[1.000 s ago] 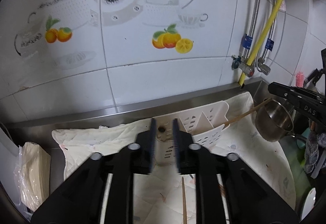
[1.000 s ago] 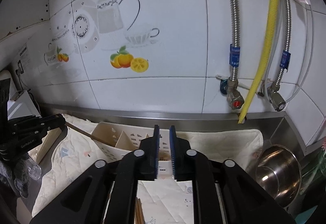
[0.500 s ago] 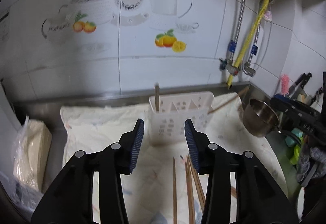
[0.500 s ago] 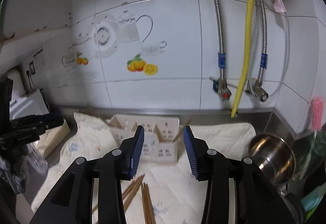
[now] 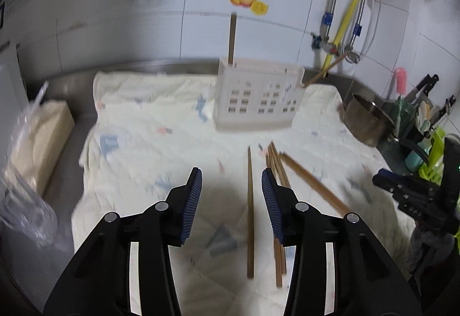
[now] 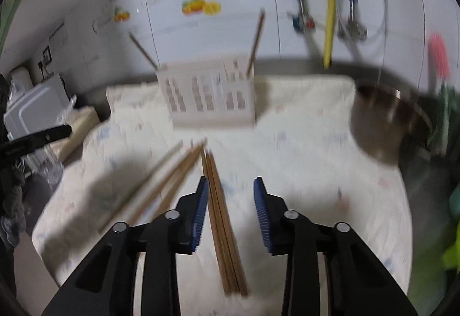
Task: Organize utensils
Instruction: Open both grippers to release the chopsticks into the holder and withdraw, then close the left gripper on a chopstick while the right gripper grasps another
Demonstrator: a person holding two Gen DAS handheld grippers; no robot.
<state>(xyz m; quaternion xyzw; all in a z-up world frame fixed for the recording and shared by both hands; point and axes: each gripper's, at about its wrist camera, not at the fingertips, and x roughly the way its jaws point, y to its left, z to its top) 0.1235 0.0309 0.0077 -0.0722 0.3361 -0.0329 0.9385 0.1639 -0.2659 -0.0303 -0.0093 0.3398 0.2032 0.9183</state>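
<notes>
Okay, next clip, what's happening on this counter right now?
A person is sorting chopsticks into a white slotted utensil holder that stands on a cloth by the tiled wall. Two chopsticks already stick out of the holder. The left tool is open over a single loose chopstick lying on the cloth. The right tool frames a small bundle of chopsticks; its jaws are closing, not yet gripping. Neither tool holds anything.
</notes>
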